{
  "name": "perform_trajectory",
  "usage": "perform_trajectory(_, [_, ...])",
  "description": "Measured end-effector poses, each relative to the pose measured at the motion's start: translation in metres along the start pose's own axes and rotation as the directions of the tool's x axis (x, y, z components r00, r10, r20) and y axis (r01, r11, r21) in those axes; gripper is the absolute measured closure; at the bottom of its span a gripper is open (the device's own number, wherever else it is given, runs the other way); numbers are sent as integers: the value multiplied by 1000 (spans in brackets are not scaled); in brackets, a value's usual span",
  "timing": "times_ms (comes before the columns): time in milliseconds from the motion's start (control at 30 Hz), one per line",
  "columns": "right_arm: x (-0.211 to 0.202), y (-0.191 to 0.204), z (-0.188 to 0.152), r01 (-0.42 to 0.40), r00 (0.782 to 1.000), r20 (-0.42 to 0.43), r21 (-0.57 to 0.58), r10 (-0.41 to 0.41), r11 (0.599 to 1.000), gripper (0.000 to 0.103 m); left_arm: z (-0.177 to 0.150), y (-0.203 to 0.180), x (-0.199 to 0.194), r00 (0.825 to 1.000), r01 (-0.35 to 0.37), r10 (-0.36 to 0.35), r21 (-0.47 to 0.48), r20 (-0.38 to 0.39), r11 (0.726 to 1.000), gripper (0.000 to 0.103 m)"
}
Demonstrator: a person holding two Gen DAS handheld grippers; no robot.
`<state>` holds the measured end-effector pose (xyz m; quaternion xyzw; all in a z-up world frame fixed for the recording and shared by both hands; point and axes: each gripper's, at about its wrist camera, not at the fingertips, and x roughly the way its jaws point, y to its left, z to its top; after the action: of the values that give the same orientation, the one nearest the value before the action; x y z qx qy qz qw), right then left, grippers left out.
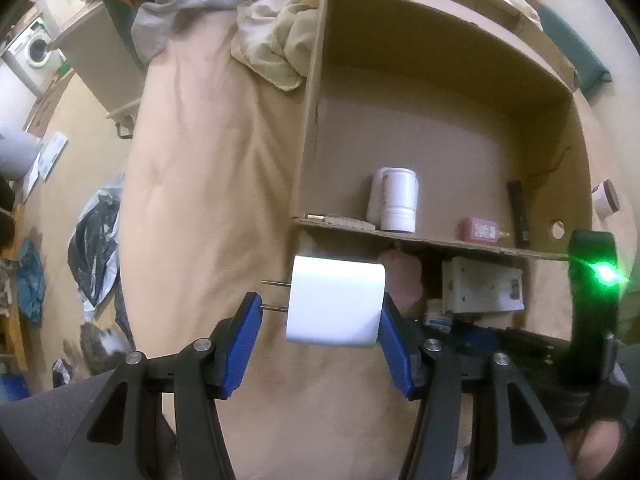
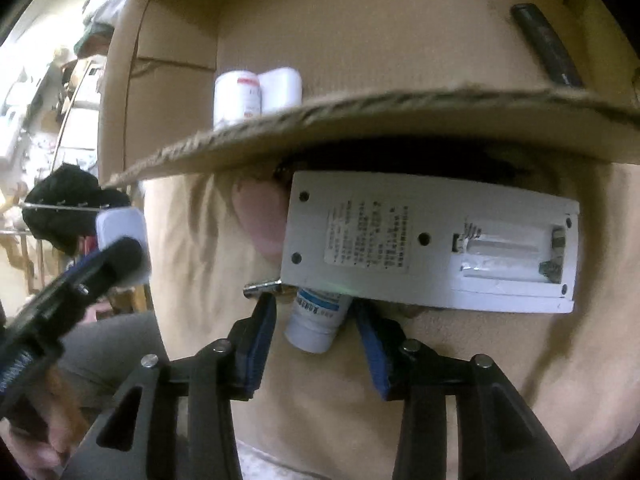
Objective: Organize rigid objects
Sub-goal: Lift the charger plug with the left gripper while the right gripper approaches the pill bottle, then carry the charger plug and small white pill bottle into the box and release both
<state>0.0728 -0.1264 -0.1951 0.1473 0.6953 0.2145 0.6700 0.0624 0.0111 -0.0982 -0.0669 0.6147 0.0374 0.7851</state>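
Judging the sorting as partway through. Seeing several things lying in the cardboard box on the bed: two white bottles standing together near the front wall, a pink item at about 3 o'clock from them, and a black stick leaning by the right wall.

Counting as left to do, outside the box and just below its front wall: a white battery device lying back-up with its battery bay empty, a pink soft-looking object touching that device at its 9 o'clock, a small white tube with a blue label poking out at the device's 7 o'clock, and a small jar beyond the box's right wall.

Gripping a white charger in the left gripper. Keeping the jaws about half closed, with the right pad pressing the charger's body and the left pad meeting the lower prong's tip. Holding the charger in front of the box's near left corner, prongs pointing to 9 o'clock, not yet inside.

Hovering the right gripper around the small white tube, jaws parted wider than the tube, a gap showing at the tube's 9 o'clock side. Showing no clear pressure on it, so reading this as reaching rather than holding.
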Motion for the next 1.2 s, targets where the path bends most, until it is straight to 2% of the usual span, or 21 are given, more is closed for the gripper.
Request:
perform_trajectory(33, [1, 0, -1, 15, 1000, -3, -8, -15, 1000, 69, 0, 0, 1, 1000, -5, 5, 2, -1, 1000, 49])
perform_trajectory(100, [0, 6, -2, 38, 999, -11, -35, -38, 999, 73, 1, 1, 3, 1000, -14, 14, 1, -3, 1000, 49])
perform_trajectory(300, [-8, 19, -23, 42, 998, -50, -104, -47, 994, 74, -2, 5, 7, 999, -36, 36, 4, -17, 999, 49])
perform_trajectory(467, [-20, 41, -40, 0, 999, -50, -161, -8, 987, 74, -8, 2, -1, 1000, -31, 31, 39, 1, 999, 49])
perform_trajectory(600, [-47, 46, -43, -23, 1000, 6, -185, 24, 982, 74, -11, -2, -10, 1000, 2, -3, 62, 21, 998, 49])
perform_trajectory(767, [-93, 38, -34, -20, 994, 106, -181, 40, 983, 74, -8, -11, -35, 994, 13, -23, 89, 106, 996, 49])
perform_trajectory(833, [-119, 23, -24, -11, 989, 143, -178, 37, 984, 74, -4, -15, -44, 991, 21, -34, 96, 131, 995, 49])
perform_trajectory(1033, [-164, 14, 11, 31, 967, 253, -181, 16, 983, 74, 20, -40, -72, 979, 11, -50, 192, 200, 981, 49])
perform_trajectory(1200, [-187, 14, 49, 60, 950, 313, -176, -2, 983, 74, 54, -51, -71, 979, 33, -74, 209, 192, 977, 49])
